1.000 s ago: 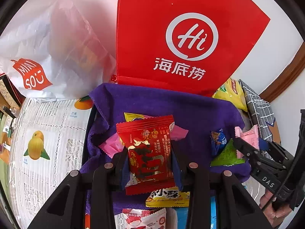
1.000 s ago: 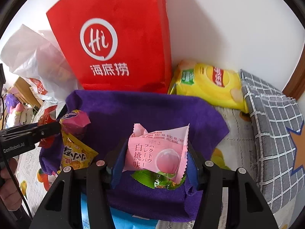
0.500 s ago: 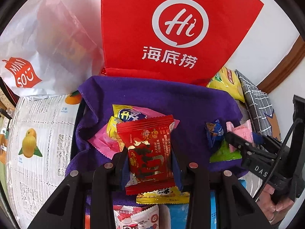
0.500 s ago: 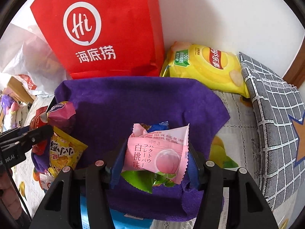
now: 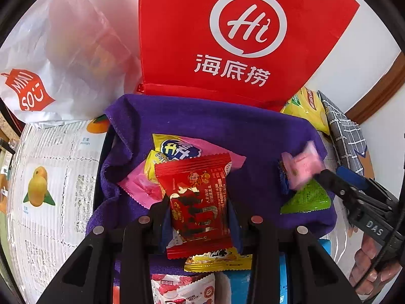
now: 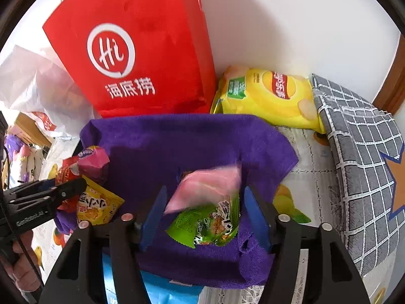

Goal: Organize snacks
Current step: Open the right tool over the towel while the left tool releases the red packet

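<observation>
My left gripper (image 5: 200,217) is shut on a red snack packet (image 5: 198,202) above the purple cloth (image 5: 215,124). Under it lie a pink-and-yellow packet (image 5: 182,149) and a yellow packet (image 5: 217,262). My right gripper (image 6: 203,215) is open; a pink peach packet (image 6: 205,187) shows blurred between its blue pads, dropping onto a green packet (image 6: 207,223) on the cloth (image 6: 177,139). In the left wrist view the pink packet (image 5: 301,167) is blurred above the green one (image 5: 307,198), by the right gripper (image 5: 354,195).
A red Hi bag (image 5: 233,38) stands behind the cloth against the wall. A white Miniso bag (image 5: 50,58) is at the left. A yellow chip bag (image 6: 268,96) and a grey checked cloth (image 6: 362,157) lie at the right. A blue pack (image 6: 162,291) is near.
My right gripper has opened and let go of the pink peach packet, which is falling onto the green packet. My left gripper still holds the red packet and has shifted slightly.
</observation>
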A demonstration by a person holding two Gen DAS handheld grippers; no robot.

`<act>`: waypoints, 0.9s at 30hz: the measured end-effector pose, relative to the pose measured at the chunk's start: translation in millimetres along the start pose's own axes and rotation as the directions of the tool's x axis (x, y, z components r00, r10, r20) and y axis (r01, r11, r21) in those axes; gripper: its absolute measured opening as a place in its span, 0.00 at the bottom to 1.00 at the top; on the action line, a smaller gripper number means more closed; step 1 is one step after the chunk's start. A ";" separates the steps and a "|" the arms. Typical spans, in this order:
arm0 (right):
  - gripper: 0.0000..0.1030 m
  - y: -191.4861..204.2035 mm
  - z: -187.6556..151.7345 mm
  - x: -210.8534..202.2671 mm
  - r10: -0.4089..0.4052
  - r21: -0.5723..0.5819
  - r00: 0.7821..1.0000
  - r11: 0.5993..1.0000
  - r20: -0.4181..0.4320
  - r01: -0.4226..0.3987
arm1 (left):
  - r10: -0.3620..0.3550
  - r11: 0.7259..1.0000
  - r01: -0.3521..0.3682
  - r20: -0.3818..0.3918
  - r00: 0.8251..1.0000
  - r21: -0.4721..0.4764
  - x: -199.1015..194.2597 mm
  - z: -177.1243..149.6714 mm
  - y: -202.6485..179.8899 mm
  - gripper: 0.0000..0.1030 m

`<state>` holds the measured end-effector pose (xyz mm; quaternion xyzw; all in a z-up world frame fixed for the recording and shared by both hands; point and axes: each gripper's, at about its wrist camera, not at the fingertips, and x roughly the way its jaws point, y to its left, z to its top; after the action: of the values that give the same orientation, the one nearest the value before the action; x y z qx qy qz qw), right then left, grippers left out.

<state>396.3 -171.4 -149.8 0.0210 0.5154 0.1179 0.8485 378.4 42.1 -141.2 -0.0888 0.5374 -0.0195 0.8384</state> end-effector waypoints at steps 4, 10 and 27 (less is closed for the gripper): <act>0.65 0.6 1.2 -8.2 0.000 -0.009 1.000 1.000 0.016 0.000 | -0.031 1.000 0.031 0.000 1.000 -0.002 -1.9 -1.0 2.8 0.34; 0.65 0.9 2.1 -23.1 -0.009 -0.017 0.998 1.000 0.056 0.010 | -0.071 0.997 0.071 0.014 0.997 0.001 -2.3 -2.4 -2.7 0.34; 0.65 8.2 1.6 -35.8 -0.016 -0.055 0.994 0.998 0.107 0.022 | -0.163 0.985 0.165 0.059 0.985 -0.042 -13.3 1.4 2.5 0.35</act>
<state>380.5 -171.2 -116.6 -0.0016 0.4661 0.1231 0.8761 373.8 46.4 -129.1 -0.1529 0.5053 -0.0734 0.8461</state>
